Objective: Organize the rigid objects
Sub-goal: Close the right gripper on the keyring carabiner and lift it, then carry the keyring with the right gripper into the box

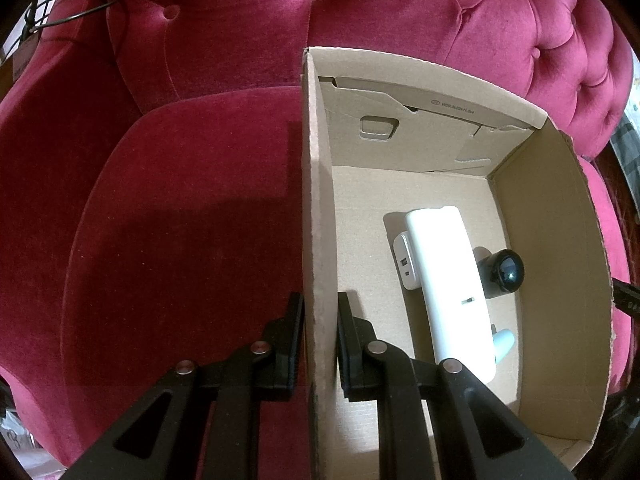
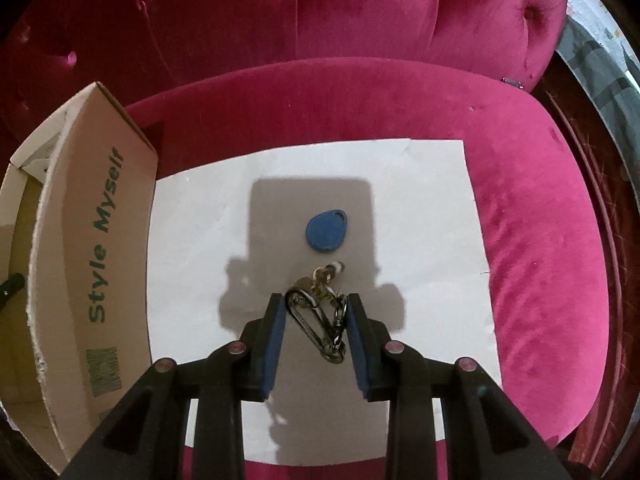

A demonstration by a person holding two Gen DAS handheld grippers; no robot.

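Left gripper (image 1: 320,312) clamped on the near-left wall of the open brown cardboard box (image 1: 316,200), one finger outside, one inside, pads pressing the card. Box sits on the crimson velvet tufted armchair (image 1: 180,200). Inside the box, approx 3 o'clock from the grip: long white plastic bar-shaped device (image 1: 448,276) lying diagonal over a smaller white adapter w/ ports (image 1: 404,264), a black round lens-like piece (image 1: 506,272) just beside at its 3 o'clock, a pale blue bit (image 1: 505,340) peeking out near the bar's lower end. Right wrist view: right gripper (image 2: 316,312) w/ blue pads closed on a silver metal carabiner keyring w/ keys (image 2: 320,320), pads touching it both sides, keys dangling toward 12 o'clock. Blue teardrop plastic key fob (image 2: 326,230) lies on the white paper sheet (image 2: 200,240) at 12 o'clock from the keys, slightly apart. Box's printed side, green "Style Myself" lettering, at 9 o'clock, edge touching the sheet.
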